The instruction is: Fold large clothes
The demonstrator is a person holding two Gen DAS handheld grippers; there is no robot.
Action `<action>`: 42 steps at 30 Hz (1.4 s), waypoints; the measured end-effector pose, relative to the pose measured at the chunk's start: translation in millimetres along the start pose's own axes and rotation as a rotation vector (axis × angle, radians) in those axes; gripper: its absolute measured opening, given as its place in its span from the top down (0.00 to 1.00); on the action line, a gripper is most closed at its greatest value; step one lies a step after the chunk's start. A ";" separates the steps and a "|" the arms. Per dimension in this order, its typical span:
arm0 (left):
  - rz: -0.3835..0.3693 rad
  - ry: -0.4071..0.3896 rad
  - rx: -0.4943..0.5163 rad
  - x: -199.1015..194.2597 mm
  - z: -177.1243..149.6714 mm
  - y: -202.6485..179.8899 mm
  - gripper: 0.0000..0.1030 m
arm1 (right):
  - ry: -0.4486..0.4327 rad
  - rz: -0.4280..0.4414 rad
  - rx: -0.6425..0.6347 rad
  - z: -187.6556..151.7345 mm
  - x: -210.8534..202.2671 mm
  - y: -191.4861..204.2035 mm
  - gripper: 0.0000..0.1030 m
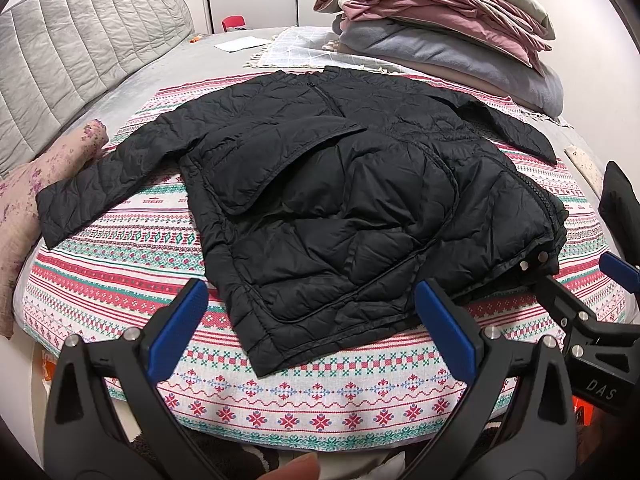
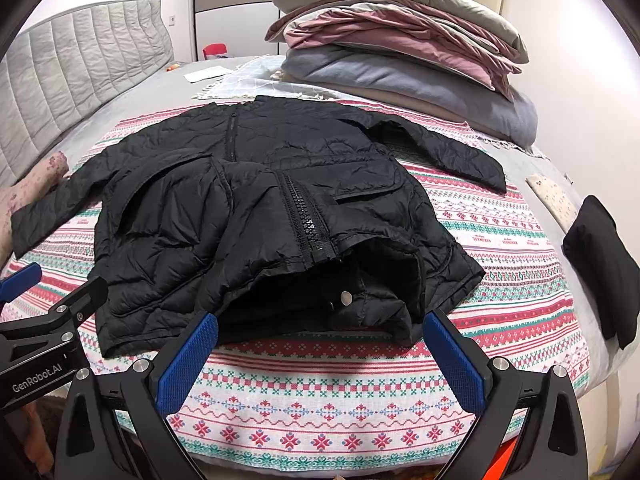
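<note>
A black quilted jacket (image 1: 320,184) lies on a patterned red, green and white blanket (image 1: 280,392) on the bed, both sleeves spread out. Its near hem is bunched, with the zipper (image 2: 308,228) and a snap (image 2: 345,298) showing. My left gripper (image 1: 308,320) is open and empty, just in front of the jacket's near hem. My right gripper (image 2: 320,356) is open and empty, in front of the bunched hem on the right side. The right gripper also shows in the left wrist view (image 1: 592,308), and the left gripper in the right wrist view (image 2: 48,320).
A stack of folded duvets and pillows (image 2: 400,48) stands at the back right. A grey padded headboard (image 1: 80,60) runs along the left. A floral pillow (image 1: 32,200) lies at the left edge. A black folded item (image 2: 600,264) lies at the right edge of the bed.
</note>
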State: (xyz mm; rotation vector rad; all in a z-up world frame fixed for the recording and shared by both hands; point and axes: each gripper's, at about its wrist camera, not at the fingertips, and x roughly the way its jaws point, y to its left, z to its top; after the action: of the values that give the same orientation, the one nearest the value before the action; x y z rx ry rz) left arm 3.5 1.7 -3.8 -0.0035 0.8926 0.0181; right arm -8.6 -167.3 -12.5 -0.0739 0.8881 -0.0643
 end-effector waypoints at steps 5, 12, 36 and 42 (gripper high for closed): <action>-0.001 -0.001 -0.002 0.3 -0.4 0.0 0.00 | -0.001 0.001 0.001 0.0 0.2 -0.1 0.00; -0.001 -0.001 -0.001 1.1 -1.2 0.7 0.00 | -0.001 0.003 0.001 -0.3 -0.1 -1.0 0.00; -0.167 -0.044 -0.039 4.2 6.8 22.6 0.00 | -0.048 0.092 0.003 7.9 -17.2 -18.4 0.00; -0.205 0.063 -0.119 31.3 26.3 74.3 0.00 | -0.045 0.217 0.147 31.3 -22.9 -88.1 0.00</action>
State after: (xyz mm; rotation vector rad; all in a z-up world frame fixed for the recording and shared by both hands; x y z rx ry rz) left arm 42.4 76.7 -11.3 -0.2077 0.9491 -0.1206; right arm -1.0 -251.8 32.8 0.1579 0.8397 0.0740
